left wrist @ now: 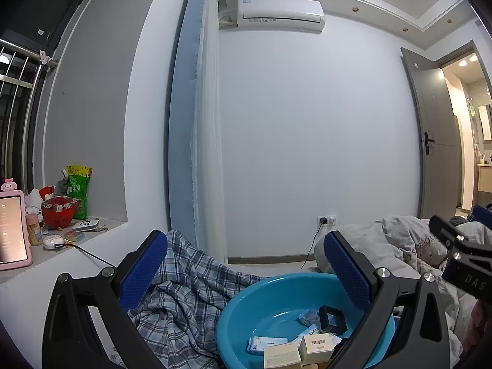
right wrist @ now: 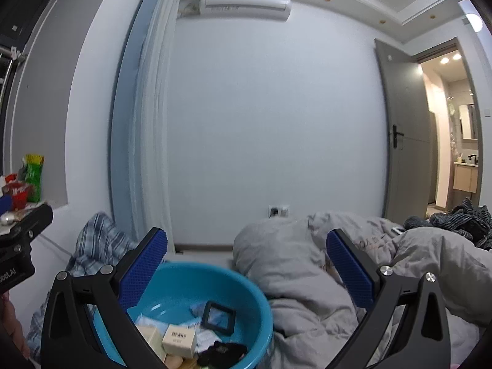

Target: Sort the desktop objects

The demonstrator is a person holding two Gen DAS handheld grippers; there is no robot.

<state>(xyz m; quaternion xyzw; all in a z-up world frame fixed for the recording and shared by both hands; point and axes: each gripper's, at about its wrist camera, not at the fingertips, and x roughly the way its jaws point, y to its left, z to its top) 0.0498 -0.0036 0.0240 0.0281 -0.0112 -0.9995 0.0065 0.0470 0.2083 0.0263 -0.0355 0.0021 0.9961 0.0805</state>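
Both grippers' jaws stand spread and hold nothing. Ahead of the left gripper a bare wall fills the view, the grey door open off its right jaw. A plaid sheet lies between these jaws on the bed, a grey duvet between the right gripper's. The blue basin sits low by the left gripper's right jaw, holding cream boxes, sachets and a black square frame.
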